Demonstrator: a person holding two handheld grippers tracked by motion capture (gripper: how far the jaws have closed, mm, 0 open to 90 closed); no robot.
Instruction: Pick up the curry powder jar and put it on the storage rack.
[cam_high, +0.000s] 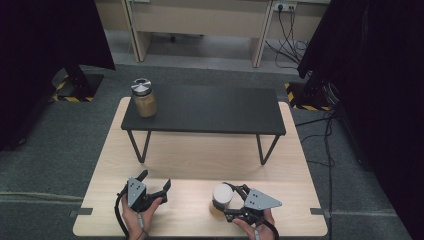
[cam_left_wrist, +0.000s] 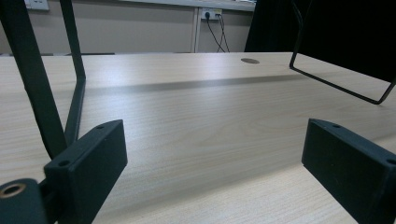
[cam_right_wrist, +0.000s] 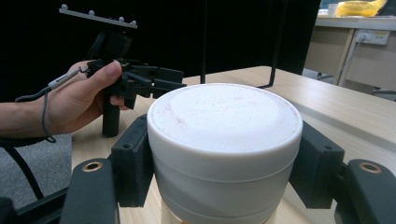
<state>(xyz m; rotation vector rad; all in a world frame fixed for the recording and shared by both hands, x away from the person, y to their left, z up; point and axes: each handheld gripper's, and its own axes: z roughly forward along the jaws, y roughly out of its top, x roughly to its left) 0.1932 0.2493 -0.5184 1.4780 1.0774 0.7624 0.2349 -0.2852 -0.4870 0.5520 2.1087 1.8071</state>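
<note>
A jar with a white lid (cam_high: 221, 194) stands on the wooden table (cam_high: 200, 160) near its front edge, right of centre. My right gripper (cam_high: 229, 202) is shut on it, one black pad pressed against each side of the lid (cam_right_wrist: 224, 121). In the right gripper view a tan base shows under the lid. My left gripper (cam_high: 156, 180) rests at the front left, held in a hand, with its jaws wide open and nothing between them. The left gripper view has bare tabletop between the two pads (cam_left_wrist: 93, 158). The left gripper (cam_right_wrist: 140, 81) also appears beyond the jar in the right gripper view.
A low black shelf (cam_high: 210, 112) on thin metal legs (cam_left_wrist: 37, 79) spans the table's far half. A glass jar of tan powder with a silver lid (cam_high: 143, 97) stands on the shelf's left end. Cables trail on the floor at the right.
</note>
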